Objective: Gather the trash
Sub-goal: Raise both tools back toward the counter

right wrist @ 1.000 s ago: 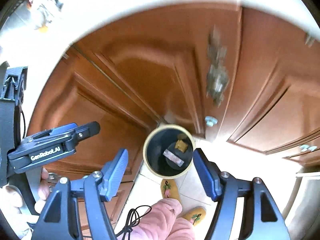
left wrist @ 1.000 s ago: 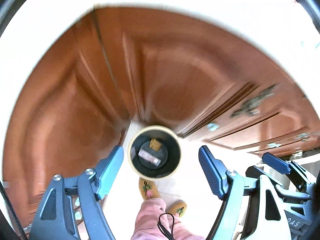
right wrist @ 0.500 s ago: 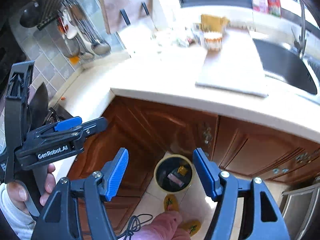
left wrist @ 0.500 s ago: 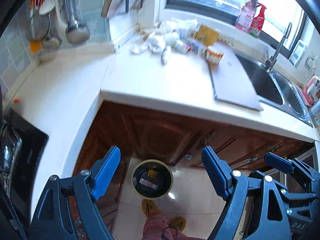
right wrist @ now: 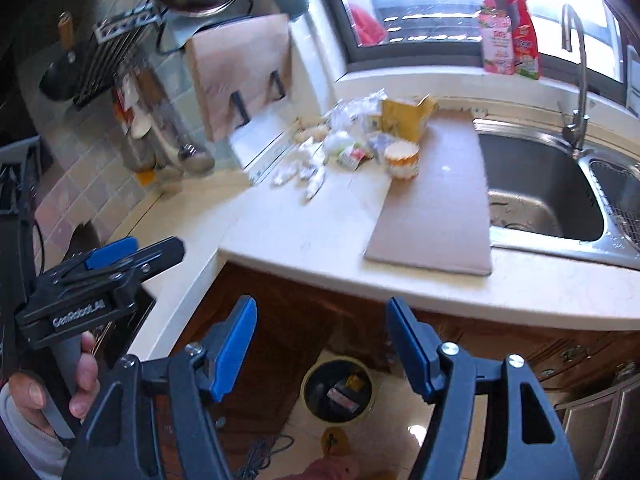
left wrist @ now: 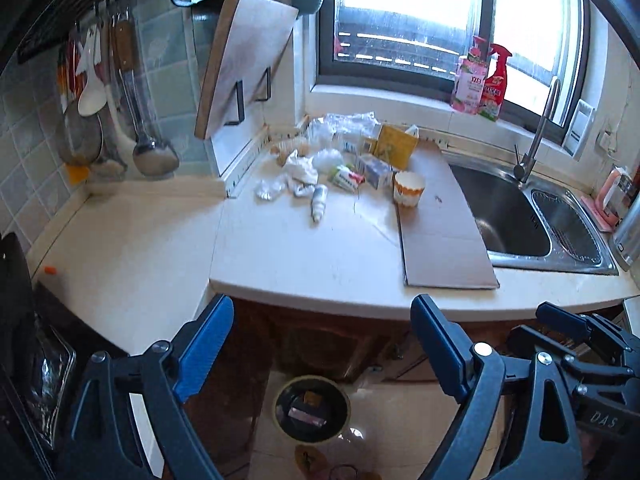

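The left gripper [left wrist: 322,344] is empty, its jaws opening; its body reads "GenRobot.AI". The right gripper [right wrist: 320,346] stands apart, empty. Trash [left wrist: 340,160] lies piled on the countertop [left wrist: 304,252], left of the sink [left wrist: 516,216]. The trash bin [left wrist: 312,408] stands on the floor below the countertop.

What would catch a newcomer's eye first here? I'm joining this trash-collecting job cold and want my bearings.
First, the heap of crumpled white wrappers and small cartons at the back of the pale stone countertop, with an orange-and-white paper cup on a flat cardboard sheet. Then the round cream-rimmed bin on the floor below, already holding scraps. Both hand-held grippers are empty, the left hand-held gripper opening wider.
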Action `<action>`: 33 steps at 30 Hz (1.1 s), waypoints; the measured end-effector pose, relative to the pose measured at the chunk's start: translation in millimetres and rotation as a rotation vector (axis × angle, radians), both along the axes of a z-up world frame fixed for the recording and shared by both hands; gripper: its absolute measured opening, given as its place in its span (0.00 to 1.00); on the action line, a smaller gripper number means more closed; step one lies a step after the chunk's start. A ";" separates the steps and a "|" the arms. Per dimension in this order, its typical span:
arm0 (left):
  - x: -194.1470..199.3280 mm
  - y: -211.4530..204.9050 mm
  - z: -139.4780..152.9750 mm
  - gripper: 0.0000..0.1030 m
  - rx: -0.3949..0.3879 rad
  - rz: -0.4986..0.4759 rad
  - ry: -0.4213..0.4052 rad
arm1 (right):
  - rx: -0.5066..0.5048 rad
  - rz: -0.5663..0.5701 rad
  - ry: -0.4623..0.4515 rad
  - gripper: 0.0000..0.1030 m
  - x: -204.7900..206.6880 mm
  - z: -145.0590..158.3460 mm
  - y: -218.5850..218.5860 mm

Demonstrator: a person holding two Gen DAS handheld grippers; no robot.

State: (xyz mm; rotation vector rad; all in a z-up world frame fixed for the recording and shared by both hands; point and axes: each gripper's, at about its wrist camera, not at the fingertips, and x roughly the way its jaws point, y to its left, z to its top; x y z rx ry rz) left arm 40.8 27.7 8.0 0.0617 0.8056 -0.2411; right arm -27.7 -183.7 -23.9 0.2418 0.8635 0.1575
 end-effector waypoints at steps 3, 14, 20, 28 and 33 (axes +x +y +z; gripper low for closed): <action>17.3 -1.6 5.2 0.87 -0.011 -0.007 -0.010 | -0.003 -0.030 -0.011 0.66 11.6 5.0 -7.5; 102.5 -2.2 11.3 0.93 -0.036 -0.049 -0.051 | -0.037 -0.167 -0.052 0.66 66.8 21.5 -27.2; 158.5 -0.6 -9.6 0.93 -0.050 -0.063 -0.003 | -0.060 -0.230 -0.052 0.68 94.1 17.0 -29.8; 214.3 -10.5 -50.4 0.93 -0.058 -0.032 0.102 | -0.147 -0.191 -0.016 0.77 140.2 -1.7 -34.8; 244.5 -21.2 -79.6 0.93 -0.034 0.027 0.165 | -0.143 -0.102 0.029 0.77 189.0 -26.6 -46.8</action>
